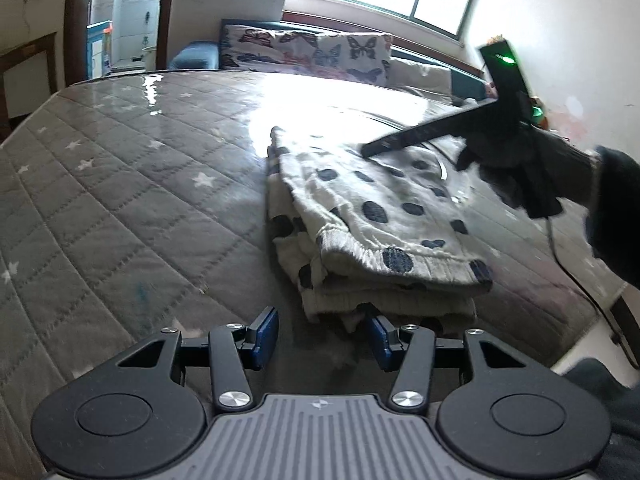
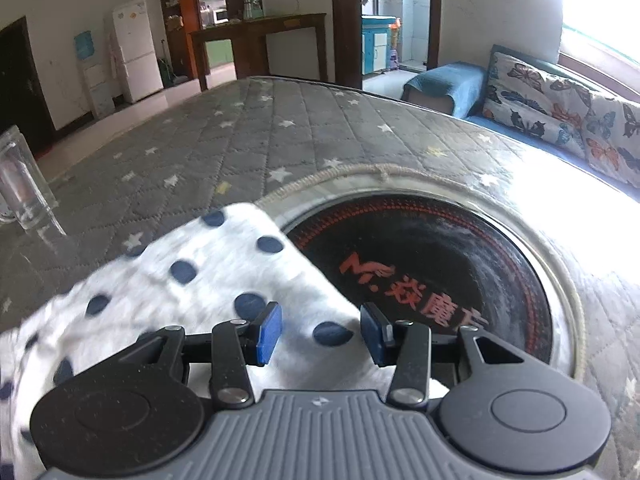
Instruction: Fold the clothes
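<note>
A white garment with dark blue dots (image 1: pixel 372 224) lies folded in a thick stack on the grey quilted table cover (image 1: pixel 120 200). My left gripper (image 1: pixel 324 338) is open, just in front of the stack's near edge, holding nothing. My right gripper (image 2: pixel 320 332) is open and hovers over the garment's far corner (image 2: pixel 224 272). In the left wrist view the right gripper (image 1: pixel 370 151) reaches in from the right, its tips over the top of the stack.
A round black cooktop (image 2: pixel 432 276) with red lettering is set in the table beside the garment. A glass mug (image 2: pixel 22 184) stands at the left. A sofa with butterfly cushions (image 2: pixel 560 116) lies beyond the table. A black cable (image 1: pixel 592 292) trails right.
</note>
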### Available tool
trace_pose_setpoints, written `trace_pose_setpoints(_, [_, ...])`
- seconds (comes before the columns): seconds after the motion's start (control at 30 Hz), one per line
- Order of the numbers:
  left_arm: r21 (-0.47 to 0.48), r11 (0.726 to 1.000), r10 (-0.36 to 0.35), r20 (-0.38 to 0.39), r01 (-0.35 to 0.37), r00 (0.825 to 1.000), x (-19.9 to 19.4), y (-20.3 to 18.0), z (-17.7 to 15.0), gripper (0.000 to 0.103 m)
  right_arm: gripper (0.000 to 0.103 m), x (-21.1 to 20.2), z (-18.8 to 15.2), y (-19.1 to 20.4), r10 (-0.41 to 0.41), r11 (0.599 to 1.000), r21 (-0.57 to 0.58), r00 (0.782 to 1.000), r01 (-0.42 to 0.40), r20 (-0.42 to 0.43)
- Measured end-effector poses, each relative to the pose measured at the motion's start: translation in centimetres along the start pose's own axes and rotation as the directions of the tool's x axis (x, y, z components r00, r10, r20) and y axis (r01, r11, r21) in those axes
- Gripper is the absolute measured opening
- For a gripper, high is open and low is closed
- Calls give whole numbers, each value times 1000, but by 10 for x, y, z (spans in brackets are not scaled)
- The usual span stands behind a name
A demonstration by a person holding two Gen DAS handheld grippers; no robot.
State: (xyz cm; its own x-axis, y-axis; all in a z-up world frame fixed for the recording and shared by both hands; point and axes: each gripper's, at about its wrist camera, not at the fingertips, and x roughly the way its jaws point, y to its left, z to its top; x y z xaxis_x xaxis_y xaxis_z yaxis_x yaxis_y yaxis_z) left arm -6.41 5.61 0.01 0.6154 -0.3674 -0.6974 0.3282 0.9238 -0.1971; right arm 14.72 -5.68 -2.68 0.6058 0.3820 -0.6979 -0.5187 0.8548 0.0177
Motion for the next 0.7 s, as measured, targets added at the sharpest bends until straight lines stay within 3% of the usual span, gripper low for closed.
trace_pose_setpoints(0.4, [-53, 996, 74, 30, -73, 997, 47, 35, 56, 49, 45, -20, -23, -19, -143, 989, 25, 989, 144, -32])
trace_pose_setpoints(0.7, [-61, 993, 105, 49, -102, 993, 80, 52, 90, 49, 45, -35, -41, -14, -185, 983, -2, 982, 185, -32])
